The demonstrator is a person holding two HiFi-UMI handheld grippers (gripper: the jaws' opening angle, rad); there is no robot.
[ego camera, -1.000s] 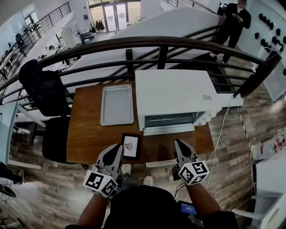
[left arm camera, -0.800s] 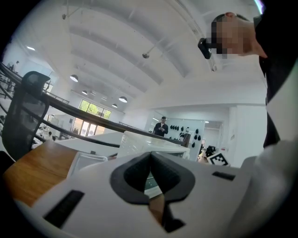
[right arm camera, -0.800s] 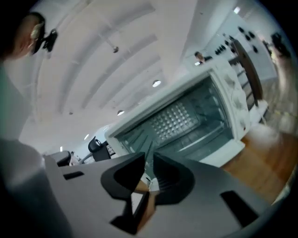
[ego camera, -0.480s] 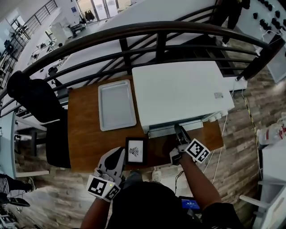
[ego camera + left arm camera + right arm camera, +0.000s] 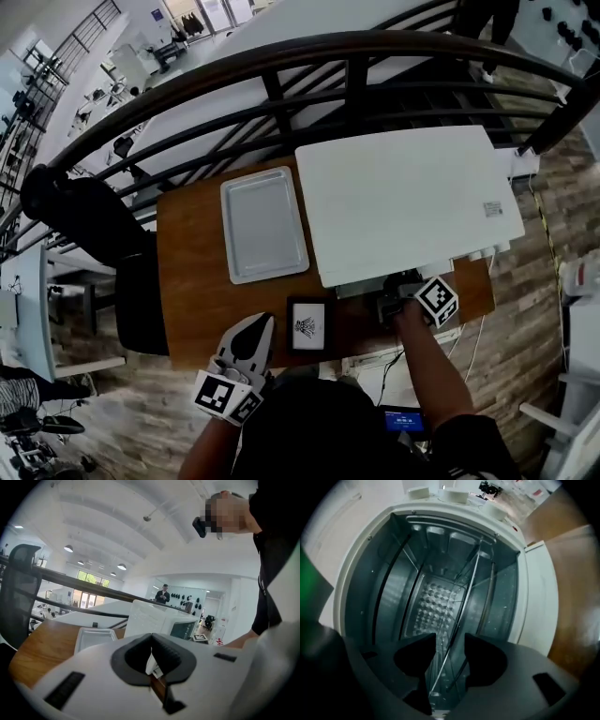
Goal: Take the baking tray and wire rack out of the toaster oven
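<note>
Rack [image 5: 461,604] sits inside the oven [image 5: 412,202], its front wire running edge-on between the right gripper's [image 5: 450,639] just-opening fingers, not yet pinched, while the tray [image 5: 265,225] lies on the table [image 5: 192,281] and the farther left gripper [image 5: 255,328] is clenched empty.

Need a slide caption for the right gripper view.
Right claw, its jaws just opening, straddling the edge of the wire rack inside the toaster oven.

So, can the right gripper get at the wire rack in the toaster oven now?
Probably yes. Nothing blocks the open toaster oven, and the fingers of the right gripper, which have just been opening, straddle the edge of the wire rack.
</note>
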